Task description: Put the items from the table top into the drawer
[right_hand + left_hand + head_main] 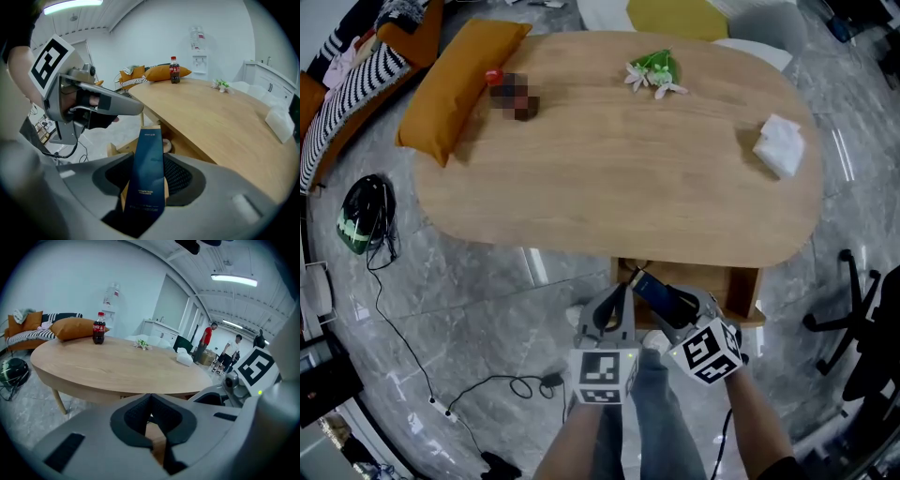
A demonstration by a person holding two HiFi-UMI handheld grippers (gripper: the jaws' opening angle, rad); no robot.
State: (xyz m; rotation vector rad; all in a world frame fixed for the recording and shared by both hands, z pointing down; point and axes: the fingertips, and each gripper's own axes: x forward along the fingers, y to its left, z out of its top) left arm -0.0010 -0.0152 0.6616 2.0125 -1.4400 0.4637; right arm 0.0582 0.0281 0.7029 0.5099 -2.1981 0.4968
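Note:
A cola bottle [495, 78] [98, 328] [174, 70], a sprig of white flowers [654, 73] [142, 344] and a white tissue pack [780, 145] [183, 357] stand on the oval wooden table [619, 178]. Below its near edge a wooden drawer [745, 292] [115, 151] stands open. My right gripper [667, 302] [150, 164] is shut on a tall dark blue box [654, 291] [149, 183], which hangs tilted over the drawer. Just left of it is my left gripper [614, 298] [150, 409], shut and holding nothing.
An orange pillow [455, 80] lies on the table's far left end. On the floor at the left are a black helmet [364, 214] and cables [441, 384]. A black chair base [853, 309] stands at the right. Two people [220, 350] stand far behind the table.

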